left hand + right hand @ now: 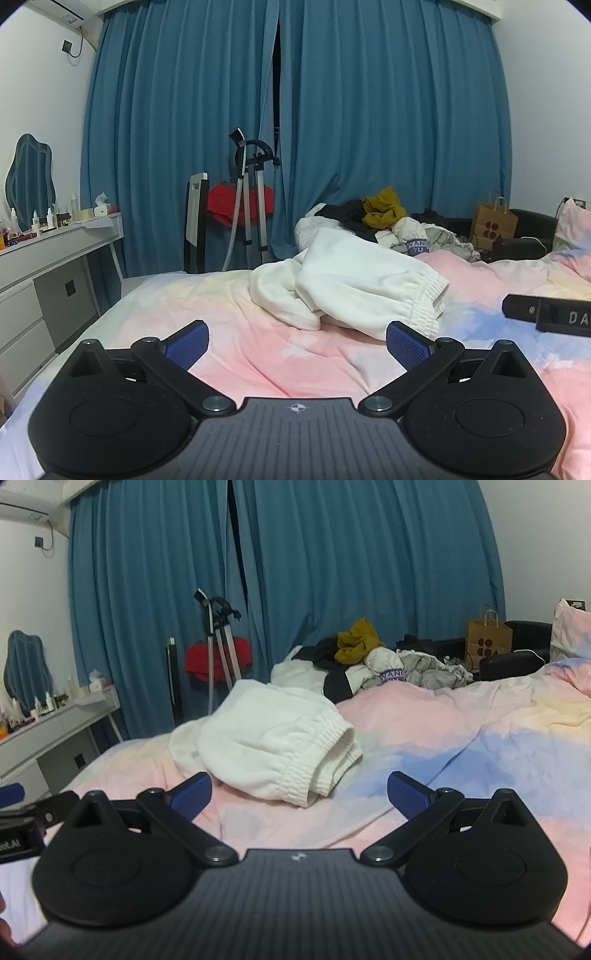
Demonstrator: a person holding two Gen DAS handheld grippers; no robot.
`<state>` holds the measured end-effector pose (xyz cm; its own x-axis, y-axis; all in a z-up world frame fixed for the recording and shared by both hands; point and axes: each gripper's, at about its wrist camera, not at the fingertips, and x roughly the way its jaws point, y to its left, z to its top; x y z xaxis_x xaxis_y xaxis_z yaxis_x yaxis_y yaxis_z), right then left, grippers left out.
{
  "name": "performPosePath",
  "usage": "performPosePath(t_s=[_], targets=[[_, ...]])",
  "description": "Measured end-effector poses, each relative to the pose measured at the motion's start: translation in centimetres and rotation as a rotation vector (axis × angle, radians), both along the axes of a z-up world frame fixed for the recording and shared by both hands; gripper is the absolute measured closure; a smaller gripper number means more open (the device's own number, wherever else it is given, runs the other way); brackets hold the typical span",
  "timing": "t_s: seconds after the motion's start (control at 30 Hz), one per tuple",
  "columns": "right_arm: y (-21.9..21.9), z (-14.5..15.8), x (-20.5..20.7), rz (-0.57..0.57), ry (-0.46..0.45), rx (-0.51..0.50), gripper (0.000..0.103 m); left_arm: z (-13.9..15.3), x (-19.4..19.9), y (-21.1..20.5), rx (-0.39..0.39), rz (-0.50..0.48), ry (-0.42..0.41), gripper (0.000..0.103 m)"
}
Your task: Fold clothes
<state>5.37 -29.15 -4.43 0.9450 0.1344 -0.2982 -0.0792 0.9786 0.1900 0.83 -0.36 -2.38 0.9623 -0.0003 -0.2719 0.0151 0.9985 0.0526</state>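
White sweatpants (343, 284) lie crumpled on the pastel bed (258, 354), just beyond both wide-open, empty grippers, elastic waistband toward the near right, legs trailing far-left, waistband nearer the right gripper (299, 794) than the left gripper (297, 341).

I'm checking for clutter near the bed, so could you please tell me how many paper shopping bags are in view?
1. A brown paper bag stands beyond the bed's far right side, next to the clothes pile. Others may be hidden behind the pile.
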Motion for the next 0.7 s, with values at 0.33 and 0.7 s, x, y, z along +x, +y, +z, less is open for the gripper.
performPosePath(t_s=[0.33,0.7], targets=[[-1.6,-0.5,0.7,-0.069,0.027,-0.013,0.0,-1.0,0.9,-0.6,0.012,-0.078,0.04,0.0],[-3.9,-0.2,1.1,-0.115,0.031,0.009,0.0,-2.7,6.5,-5.7,0.142,-0.188,0.107,0.0]])
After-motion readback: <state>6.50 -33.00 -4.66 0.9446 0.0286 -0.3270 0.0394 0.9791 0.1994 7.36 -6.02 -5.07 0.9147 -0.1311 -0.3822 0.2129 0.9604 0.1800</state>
